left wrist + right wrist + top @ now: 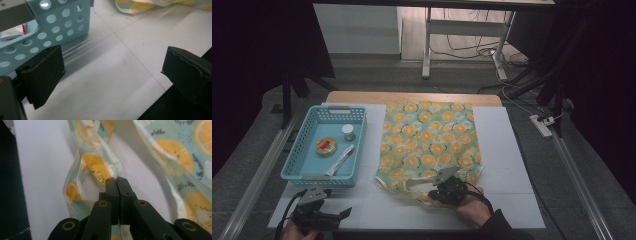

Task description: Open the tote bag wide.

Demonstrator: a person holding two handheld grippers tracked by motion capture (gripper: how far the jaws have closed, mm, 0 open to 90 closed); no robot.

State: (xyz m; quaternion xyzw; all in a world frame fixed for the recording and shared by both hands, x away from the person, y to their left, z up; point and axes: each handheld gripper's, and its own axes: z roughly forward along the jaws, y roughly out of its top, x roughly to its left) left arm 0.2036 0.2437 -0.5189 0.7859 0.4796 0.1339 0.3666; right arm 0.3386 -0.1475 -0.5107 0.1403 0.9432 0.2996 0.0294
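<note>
**A:** Where am I in this? Start with the big picture.

**B:** The table (507, 150) has the cloth (429, 142) spread flat over its middle, far edge near the table's far side, near edge toward me. Most of it lies smooth and unfolded. Left of it sits the basket (297, 167), with a jar (348, 132), a round tin (326, 146) and a tube (341, 159) inside. Nothing there looks in play.

**A:** So the cloth is the job. What have I got hold of?

**B:** My right gripper (443, 192) is at the cloth's near edge. In the right gripper view its jaws are pressed together with a fold of the hem (100, 171) pinched between them, and the fabric bunches up just past the tips.

**A:** And my left?

**B:** The left gripper (343, 214) hangs over bare table near the basket's near corner, jaws spread wide, nothing between them. In its own view the basket wall (62, 27) is close on one side and the cloth's near corner (130, 7) lies farther off.

**A:** So how far along?

**B:** Early, I'd judge. The grip on the near edge is made; no fold is laid yet. What's left is lifting that edge and carrying it over, probably with the left taking the other near corner.
</note>
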